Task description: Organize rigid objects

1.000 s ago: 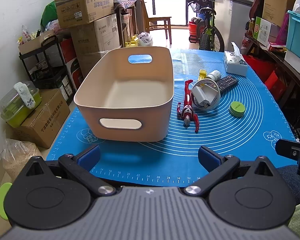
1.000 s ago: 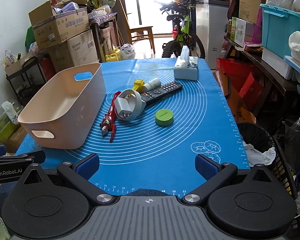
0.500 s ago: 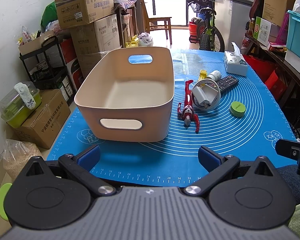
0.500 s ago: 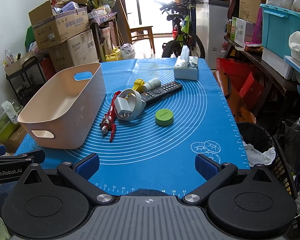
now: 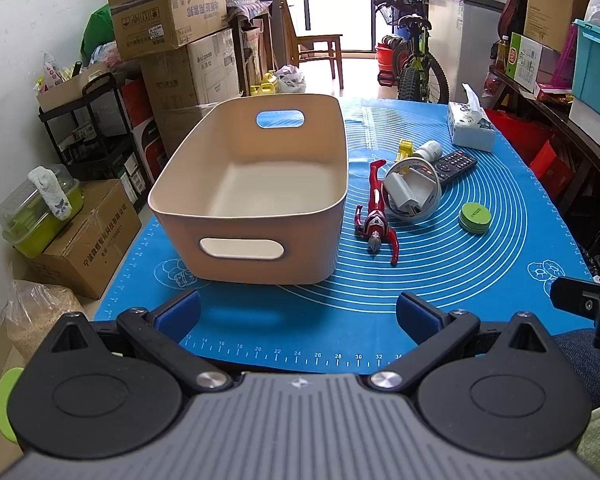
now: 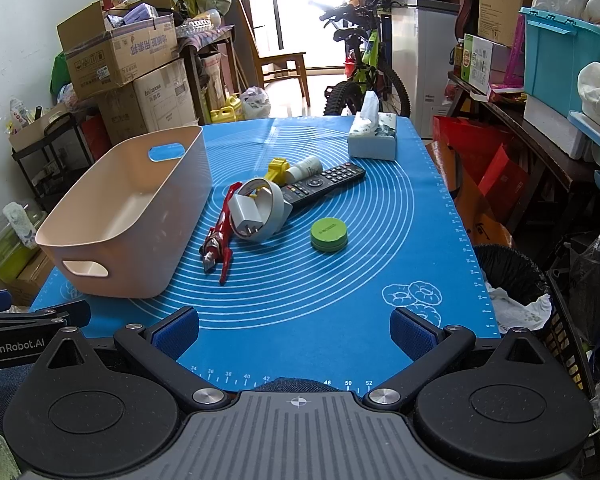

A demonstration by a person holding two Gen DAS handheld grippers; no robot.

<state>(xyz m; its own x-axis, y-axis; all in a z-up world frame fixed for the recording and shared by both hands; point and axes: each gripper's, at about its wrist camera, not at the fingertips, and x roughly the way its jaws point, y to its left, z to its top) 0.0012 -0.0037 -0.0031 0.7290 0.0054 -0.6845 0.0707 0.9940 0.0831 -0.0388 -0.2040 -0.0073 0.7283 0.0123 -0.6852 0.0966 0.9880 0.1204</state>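
Nothing has shifted over the last second — both views match the earlier ones, so the sorting has not begun and every item is still outside the bin.

The beige plastic bin with cut-out handles [image 5: 247,200] sits empty on the left of the blue silicone mat with white circles [image 5: 480,264]. Just to its right lies the red and silver action figure [image 5: 374,216], stretched near to far. Beside that, a white tape ring [image 6: 270,210] holds a white plug charger [image 6: 246,216], and the ring touches the near end of the black remote control [image 6: 324,186]. A yellow toy piece [image 6: 278,168] and a small white bottle [image 6: 306,166] lie just beyond. The round green tin [image 6: 329,233] sits apart on the right; a tissue box [image 6: 374,140] stands at the far right.

The left gripper [image 5: 298,308] hovers low at the near edge facing the bin, its blue pads spread wide with nothing between. The right gripper [image 6: 294,322] hangs level alongside, aimed at the cluster — likewise spread and empty. Judging by its aim, the green tin or the figure looks the easiest first pick.
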